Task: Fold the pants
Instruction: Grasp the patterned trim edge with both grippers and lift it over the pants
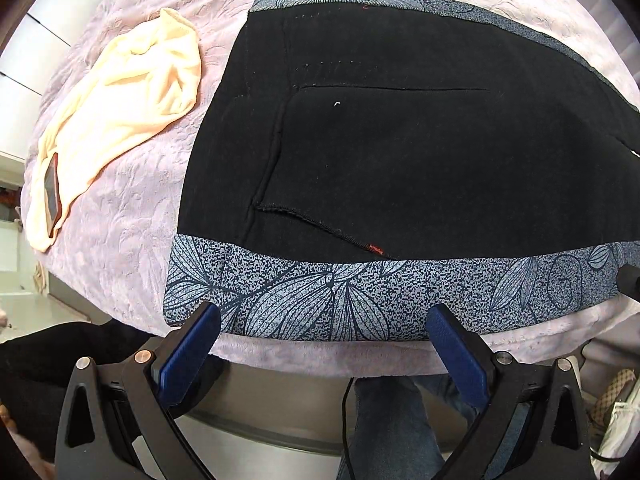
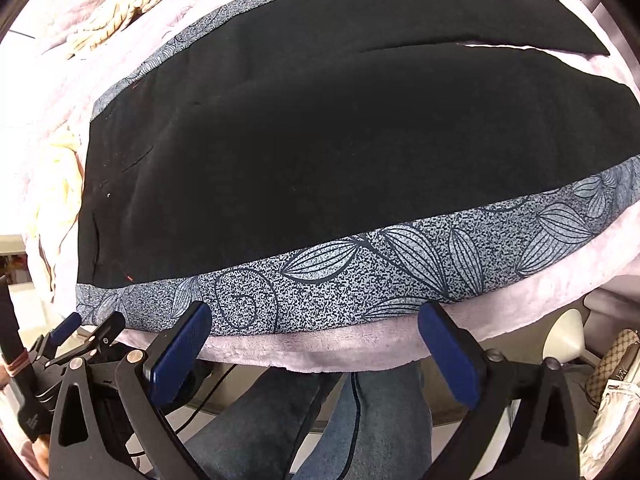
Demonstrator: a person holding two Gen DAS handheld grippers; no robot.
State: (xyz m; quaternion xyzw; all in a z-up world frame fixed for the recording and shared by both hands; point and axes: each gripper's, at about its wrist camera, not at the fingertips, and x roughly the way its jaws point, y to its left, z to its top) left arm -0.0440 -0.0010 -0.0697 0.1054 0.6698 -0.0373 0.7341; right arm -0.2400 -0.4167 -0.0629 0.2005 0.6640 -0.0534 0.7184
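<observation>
- The pants (image 1: 400,152) lie spread flat on the bed (image 1: 132,240), black panels up, with a patterned leaf-print band (image 1: 320,300) running along the side nearest me, just inside the bed's near edge.
- A second patterned strip shows along the far side of the garment, toward the bed's far edge.
- In the right wrist view the two legs (image 2: 480,80) extend toward the bed's right side, parted by a narrow slit where the bed cover shows through.
- Judgement: no fold is visible. The garment appears at full width and full length, so I rate the task as at its start; flattening looks complete, all folds remain.
- My left gripper (image 1: 324,336) hovers at the bed's near edge over the patterned band, fingers spread wide, nothing between them.
- My right gripper (image 2: 316,332) sits further right along the same band, fingers equally wide and empty. I cannot tell whether the tips touch the cloth.
- Remaining work, as I judge it: pinch the near band at both points, carry it over to the far side, then fold along the length.
- A peach cloth (image 1: 132,92) lies near the bed's left edge, well apart from the pants, with a phone (image 1: 54,194) on it.
- The person's jeans-clad legs (image 2: 360,420) show below the bed's near edge.
</observation>
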